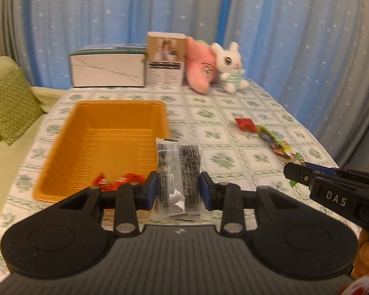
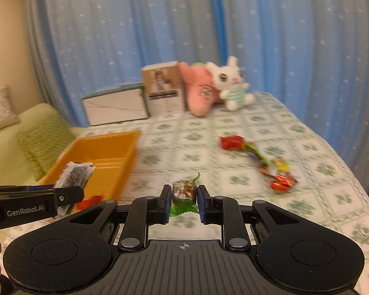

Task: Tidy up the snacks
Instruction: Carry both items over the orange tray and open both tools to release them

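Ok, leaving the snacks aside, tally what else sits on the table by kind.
Boxes: 2, white box and tan box
Plush toys: 2, pink plush and white rabbit plush
Trays: 1, orange tray
Total: 5

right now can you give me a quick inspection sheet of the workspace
surface: table under a white cloth with green flower squares
job's things: orange tray on the table's left, red wrapped sweets at its near end; loose wrapped snacks in a line on the right, red one farthest
clutter: two boxes and two plush toys along the far edge
grippers: left hand-held gripper shut on a clear packet of dark snack bars; right hand-held gripper shut on a green-wrapped sweet; both held above the table
cables: nothing seen
surroundings: blue starred curtains; pale green sofa with cushions to the left
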`<control>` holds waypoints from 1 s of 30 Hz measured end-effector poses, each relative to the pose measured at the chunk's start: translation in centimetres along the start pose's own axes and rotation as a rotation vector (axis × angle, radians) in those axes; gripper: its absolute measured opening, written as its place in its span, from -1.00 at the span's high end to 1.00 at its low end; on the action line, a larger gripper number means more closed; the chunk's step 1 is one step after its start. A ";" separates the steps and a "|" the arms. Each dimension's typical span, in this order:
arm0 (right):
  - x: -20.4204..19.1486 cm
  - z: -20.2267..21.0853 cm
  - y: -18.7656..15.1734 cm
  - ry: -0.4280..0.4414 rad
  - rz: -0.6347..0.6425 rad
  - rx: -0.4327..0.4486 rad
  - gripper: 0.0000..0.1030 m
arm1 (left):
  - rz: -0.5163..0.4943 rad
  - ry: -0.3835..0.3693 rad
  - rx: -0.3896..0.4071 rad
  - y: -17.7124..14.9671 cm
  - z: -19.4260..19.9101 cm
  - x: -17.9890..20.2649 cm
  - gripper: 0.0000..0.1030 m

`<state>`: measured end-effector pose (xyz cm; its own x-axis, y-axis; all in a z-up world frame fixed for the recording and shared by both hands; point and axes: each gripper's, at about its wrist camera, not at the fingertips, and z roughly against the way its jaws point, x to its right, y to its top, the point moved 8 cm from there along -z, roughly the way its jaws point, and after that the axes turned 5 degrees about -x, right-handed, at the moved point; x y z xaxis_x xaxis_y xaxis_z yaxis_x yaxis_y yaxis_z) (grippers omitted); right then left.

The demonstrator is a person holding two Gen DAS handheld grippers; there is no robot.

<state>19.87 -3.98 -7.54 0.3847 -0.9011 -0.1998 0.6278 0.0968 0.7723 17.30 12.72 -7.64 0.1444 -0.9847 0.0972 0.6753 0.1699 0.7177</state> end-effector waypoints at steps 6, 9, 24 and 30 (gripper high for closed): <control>-3.6 -1.1 0.7 0.060 0.028 -0.017 0.56 | 0.021 0.034 0.012 0.5 1.3 -3.4 0.37; -5.0 -1.8 0.9 0.083 0.042 -0.031 0.56 | 0.025 0.049 0.013 0.8 1.5 -4.7 0.37; -10.0 -6.9 1.5 0.153 0.102 -0.096 0.56 | 0.003 0.054 -0.036 1.6 -1.1 -10.0 0.37; -11.1 -9.2 1.8 0.170 0.113 -0.119 0.56 | 0.002 0.066 -0.049 1.9 -2.8 -12.0 0.37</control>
<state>22.95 10.14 -9.52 0.5592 -0.7985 -0.2228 0.6456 0.2508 0.7213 18.89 24.93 -9.42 0.1916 -0.9801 0.0516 0.7093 0.1746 0.6830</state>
